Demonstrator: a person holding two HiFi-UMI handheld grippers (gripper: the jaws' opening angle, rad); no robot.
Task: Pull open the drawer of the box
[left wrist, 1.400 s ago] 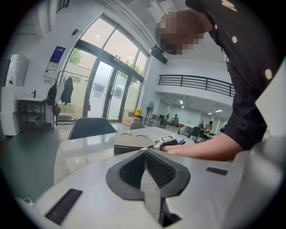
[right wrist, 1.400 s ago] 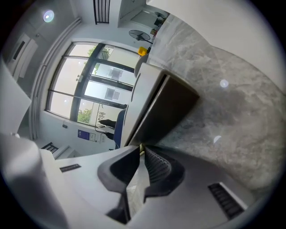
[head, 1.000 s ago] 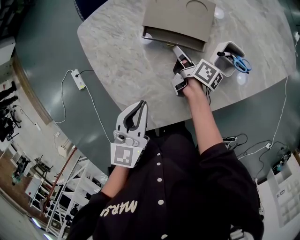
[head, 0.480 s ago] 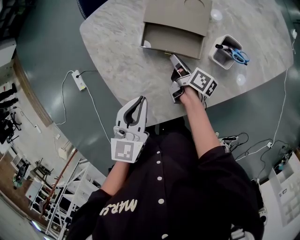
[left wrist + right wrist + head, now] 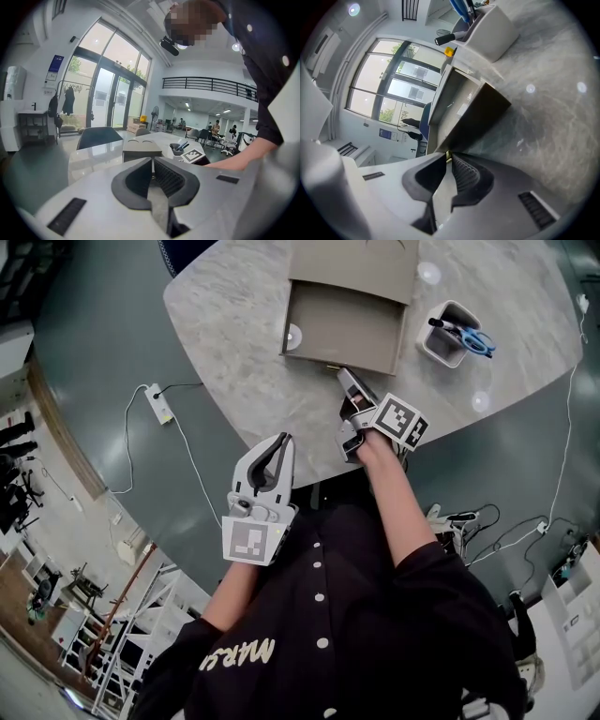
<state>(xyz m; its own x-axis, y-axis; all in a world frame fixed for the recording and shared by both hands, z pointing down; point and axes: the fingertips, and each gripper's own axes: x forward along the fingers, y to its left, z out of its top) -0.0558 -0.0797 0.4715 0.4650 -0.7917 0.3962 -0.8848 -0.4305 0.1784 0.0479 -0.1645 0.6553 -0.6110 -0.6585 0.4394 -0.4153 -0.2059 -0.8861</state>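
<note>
A tan box stands at the far side of the marble table. Its drawer is slid well out toward me, with a small white round item in its left corner. My right gripper is shut on the small gold handle at the drawer's front edge. In the right gripper view the drawer opens just beyond the closed jaws. My left gripper hangs off the table's near edge, shut with nothing in it; from its view the box lies far ahead.
A white pen cup with blue scissors and a marker stands right of the drawer. On the floor at the left lies a power strip with its cable; more cables run at the right. The table's rounded edge passes between my grippers.
My right gripper has drawn back toward me with the handle, and the drawer has slid much farther out of the box. The left gripper has stayed put.
</note>
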